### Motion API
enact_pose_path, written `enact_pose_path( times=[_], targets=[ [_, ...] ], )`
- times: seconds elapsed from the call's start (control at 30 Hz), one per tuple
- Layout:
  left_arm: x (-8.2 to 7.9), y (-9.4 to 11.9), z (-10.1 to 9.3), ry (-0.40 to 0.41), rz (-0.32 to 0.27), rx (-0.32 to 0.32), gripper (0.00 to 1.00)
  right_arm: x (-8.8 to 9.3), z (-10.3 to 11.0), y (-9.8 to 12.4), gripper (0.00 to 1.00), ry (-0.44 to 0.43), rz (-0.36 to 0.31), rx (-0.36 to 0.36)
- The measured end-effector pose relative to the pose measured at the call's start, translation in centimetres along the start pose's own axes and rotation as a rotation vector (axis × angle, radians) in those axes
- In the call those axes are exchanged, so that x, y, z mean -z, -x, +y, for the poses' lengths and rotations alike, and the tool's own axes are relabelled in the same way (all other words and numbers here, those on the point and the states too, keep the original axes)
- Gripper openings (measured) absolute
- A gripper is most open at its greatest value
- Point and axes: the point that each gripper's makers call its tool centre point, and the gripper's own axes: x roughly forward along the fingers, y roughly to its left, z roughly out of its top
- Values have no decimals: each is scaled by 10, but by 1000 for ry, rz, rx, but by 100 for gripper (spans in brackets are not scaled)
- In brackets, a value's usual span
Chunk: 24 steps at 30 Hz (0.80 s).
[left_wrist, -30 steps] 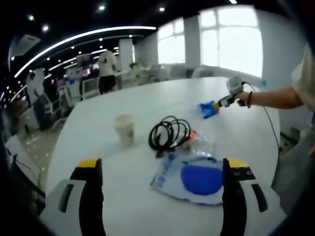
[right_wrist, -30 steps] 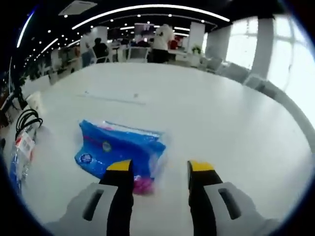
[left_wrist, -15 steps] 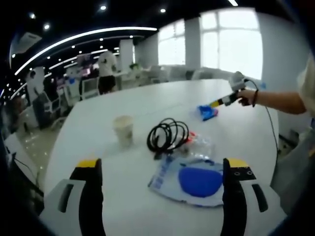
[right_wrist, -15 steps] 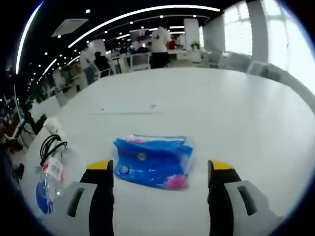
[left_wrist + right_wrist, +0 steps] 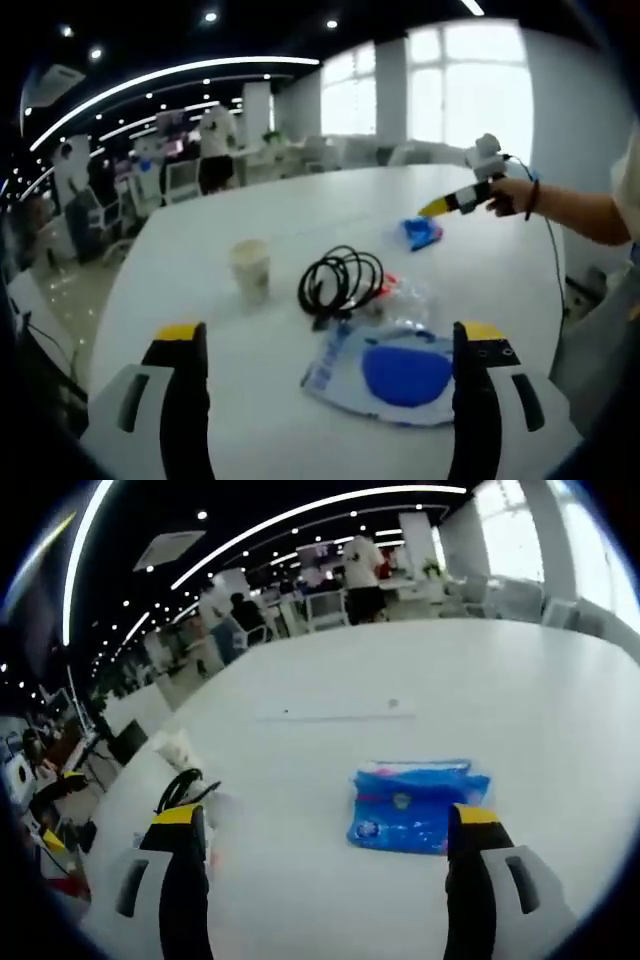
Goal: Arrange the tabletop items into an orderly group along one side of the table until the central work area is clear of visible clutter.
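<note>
Left tongs (image 5: 325, 350): jaws wide apart, holding nothing, above the near edge of the white table (image 5: 200, 270).
Right tongs (image 5: 328, 830): jaws wide apart, empty; the blue packet (image 5: 415, 805) lies between and just beyond them.
Black cable coil (image 5: 342, 278): mid-table landmark; paper cup (image 5: 250, 267) to its left, clear bag with a blue disc (image 5: 395, 370) just nearer, blue packet (image 5: 422, 232) beyond on the right.
Left gripper view alone: person's hand (image 5: 512, 195) holding the right tongs over the packet.

The left tongs (image 5: 325, 345) have two black jaws with yellow tips on pale grey bodies (with dark slots). The right tongs (image 5: 325, 825) look the same. The person's hand (image 5: 512, 193) has a dark band at the wrist, with a black cable hanging below.
</note>
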Motion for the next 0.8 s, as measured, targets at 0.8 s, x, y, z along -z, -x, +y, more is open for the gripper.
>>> enact_pose_path(
  times=[0.8],
  targets=[
    [-1, 3, -1, -2, -7, 6, 100, 13, 121, -28, 99, -18, 84, -202]
  ],
)
